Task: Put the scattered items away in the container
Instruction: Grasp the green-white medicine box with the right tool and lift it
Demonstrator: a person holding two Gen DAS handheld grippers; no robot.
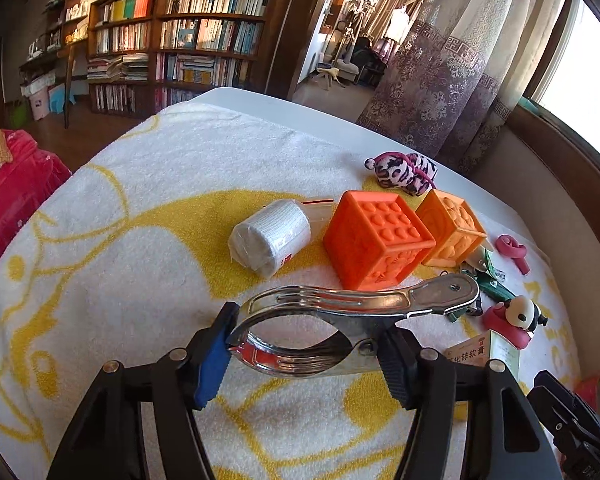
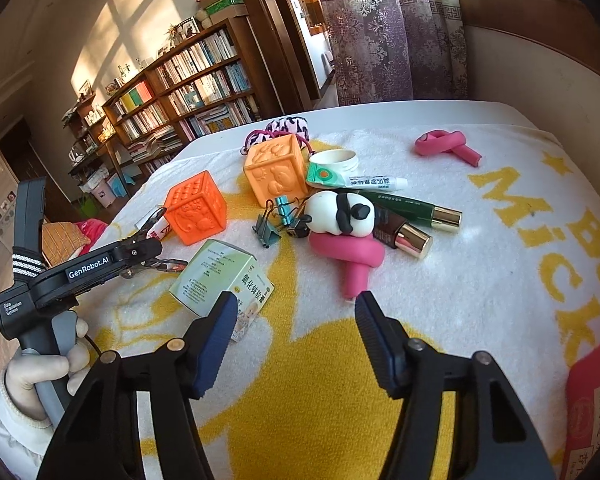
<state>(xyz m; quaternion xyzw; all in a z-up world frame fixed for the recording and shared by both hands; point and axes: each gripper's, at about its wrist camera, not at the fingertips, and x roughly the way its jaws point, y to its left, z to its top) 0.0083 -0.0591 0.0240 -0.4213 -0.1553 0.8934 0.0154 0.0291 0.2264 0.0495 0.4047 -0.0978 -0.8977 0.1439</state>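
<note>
My left gripper (image 1: 304, 354) is shut on a large metal spring clamp (image 1: 352, 312) and holds it just above the yellow-and-white towel (image 1: 140, 220). Beyond it lie a white gauze roll (image 1: 270, 236), a deep orange cube (image 1: 374, 240) and a lighter orange cube (image 1: 452, 228). My right gripper (image 2: 296, 334) is open and empty, low over the towel (image 2: 480, 280). Just ahead of it lie a pink foam roller (image 2: 350, 256) with a panda toy (image 2: 340, 214) on it, and a medicine box (image 2: 224, 276). The left gripper (image 2: 140, 256) with the clamp shows at left there.
Scattered further on are binder clips (image 2: 276, 220), an ointment tube (image 2: 352, 180), two gold-capped bottles (image 2: 416, 216), a white jar lid (image 2: 334, 160), a second pink roller (image 2: 448, 146) and a leopard-print pouch (image 1: 404, 172). A red box (image 2: 592, 396) sits at the right edge. Bookshelves stand beyond the table.
</note>
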